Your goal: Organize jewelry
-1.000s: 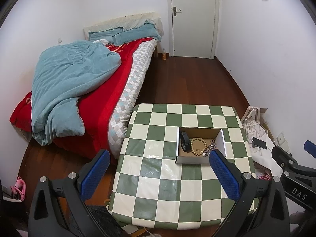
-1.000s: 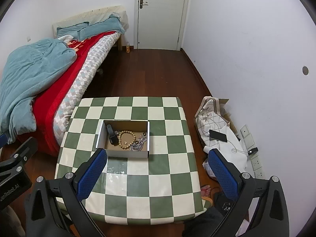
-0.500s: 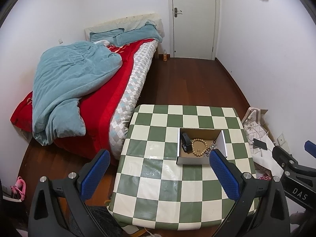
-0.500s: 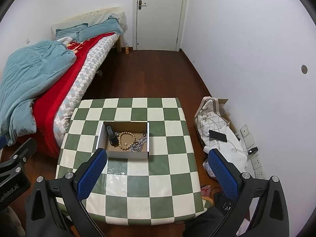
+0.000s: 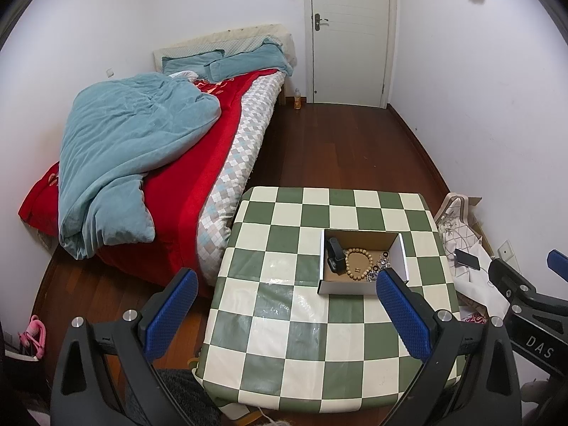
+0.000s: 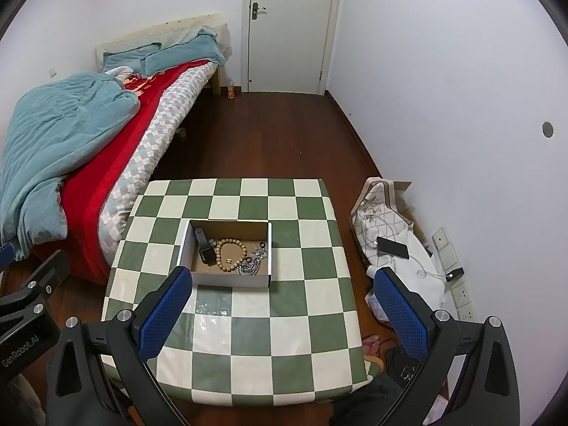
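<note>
Hovering spread-jawed: both hand-held grippers (image 5: 285, 312) (image 6: 284, 314) above table (image 6: 248, 337).

A bed (image 5: 227, 135) with a teal duvet (image 5: 124, 156) flanks the checkered table (image 6: 284, 337), a white door (image 6: 291, 28) stands beyond, and a phone (image 6: 391, 247) lies on bags by the wall.

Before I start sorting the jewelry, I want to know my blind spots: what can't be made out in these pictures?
- Silver pieces in the box: too small in both views to count or tell chains from rings.
- Same pieces in the left view: partly behind the left claw finger.
- Box's near inner floor: hidden by its front wall, both views.
- Black object: too small to identify.
- Right claw: its fingers cover the table corners.
</note>
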Demonstrator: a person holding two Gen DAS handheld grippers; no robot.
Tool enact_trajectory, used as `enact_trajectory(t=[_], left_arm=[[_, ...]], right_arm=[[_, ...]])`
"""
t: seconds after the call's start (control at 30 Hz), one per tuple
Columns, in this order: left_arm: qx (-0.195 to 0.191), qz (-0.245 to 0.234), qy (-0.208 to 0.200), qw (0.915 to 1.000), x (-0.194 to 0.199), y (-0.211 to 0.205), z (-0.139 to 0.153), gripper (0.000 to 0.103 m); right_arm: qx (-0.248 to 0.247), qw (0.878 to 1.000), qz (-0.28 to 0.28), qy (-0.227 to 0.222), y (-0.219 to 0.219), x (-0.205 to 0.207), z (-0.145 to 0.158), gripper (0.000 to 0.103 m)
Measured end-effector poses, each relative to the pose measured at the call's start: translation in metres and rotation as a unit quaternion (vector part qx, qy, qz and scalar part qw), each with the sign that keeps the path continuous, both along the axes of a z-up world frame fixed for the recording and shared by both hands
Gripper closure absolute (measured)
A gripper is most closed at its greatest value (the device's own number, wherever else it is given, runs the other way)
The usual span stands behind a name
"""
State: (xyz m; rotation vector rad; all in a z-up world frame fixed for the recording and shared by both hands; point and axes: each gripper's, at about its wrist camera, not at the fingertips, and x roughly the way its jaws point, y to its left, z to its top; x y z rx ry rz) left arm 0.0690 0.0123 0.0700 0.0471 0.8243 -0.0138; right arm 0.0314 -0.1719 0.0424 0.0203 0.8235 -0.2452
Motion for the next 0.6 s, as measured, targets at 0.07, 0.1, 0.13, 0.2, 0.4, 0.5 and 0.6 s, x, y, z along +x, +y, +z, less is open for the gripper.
enact_trajectory(t=[0.07,0.1,0.13,0.2,0.4,0.5,0.6], left_arm=[[0.000,0.000,0.001,1.0000,-0.0005,0.0003,-0.0007,0.000],[0.001,0.000,0.001,1.0000,-0.0001,0.0003,-0.0006,0.000],[0.001,0.000,0.000,1.0000,-0.0003,0.0003,-0.0006,0.000],[0.000,0.001,0.000,1.0000,-0.0005,0.0009,-0.0004,0.000],[0.000,0.002,0.002,1.0000,-0.0011,0.0025,-0.0028,0.000],[-0.002,0.004,0.003,1.0000,-0.0029,0.0044,-0.0052,0.000],[-0.006,0.005,-0.001,1.0000,-0.0056,0.0053,-0.0056,0.000]], right_arm=[[0.000,1.000,-0.001,0.000,0.0002,-0.0001,-0.0002,0.000],[0.001,1.000,-0.001,0.000,0.0001,-0.0002,-0.0004,0.000],[0.000,1.000,0.000,0.000,0.0003,-0.0002,-0.0003,0.000],[0.000,1.000,0.000,0.000,0.0002,-0.0002,-0.0006,0.000],[0.001,1.000,0.002,0.001,0.0029,0.0000,0.0001,0.000],[0.002,1.000,0.004,0.003,0.0033,0.0001,-0.0008,0.000],[0.002,1.000,0.004,0.003,0.0036,-0.0002,-0.0013,0.000]])
